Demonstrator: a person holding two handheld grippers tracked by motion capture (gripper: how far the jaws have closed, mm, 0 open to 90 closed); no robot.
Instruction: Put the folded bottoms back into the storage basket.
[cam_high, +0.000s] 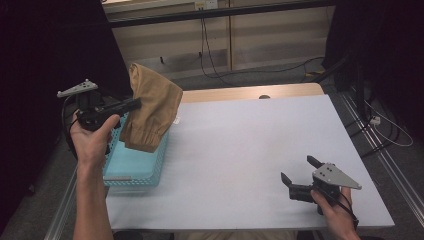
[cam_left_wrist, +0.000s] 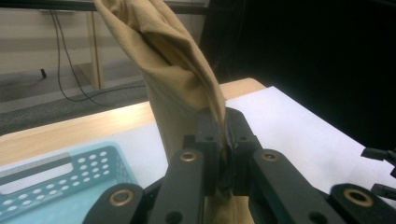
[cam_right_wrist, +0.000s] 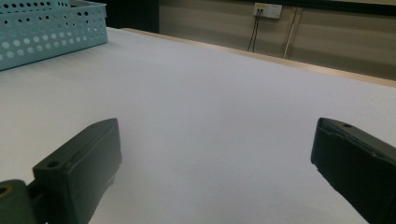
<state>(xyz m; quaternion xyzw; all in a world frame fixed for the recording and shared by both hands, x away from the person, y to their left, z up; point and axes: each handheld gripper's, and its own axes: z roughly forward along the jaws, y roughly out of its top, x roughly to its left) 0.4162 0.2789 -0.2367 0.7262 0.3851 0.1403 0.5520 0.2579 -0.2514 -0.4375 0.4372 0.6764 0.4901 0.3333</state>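
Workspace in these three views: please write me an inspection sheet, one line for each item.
Surface: white table, wooden strip at the far edge.
Job's things: tan cloth hanging over the teal basket.
Clutter: nothing seen.
Grippers: left hand-held gripper shut on the tan cloth; right hand-held gripper open, low over the table near its front right corner.
Cables: black cables on the floor behind the table.
Surroundings: wooden panels, dark curtains at both sides.

You have even, soft overhead light on the pale tabletop (cam_high: 240, 150), with faint shadows. The surroundings fall to near black. Both gripper views look soft, their near jaws blurred.
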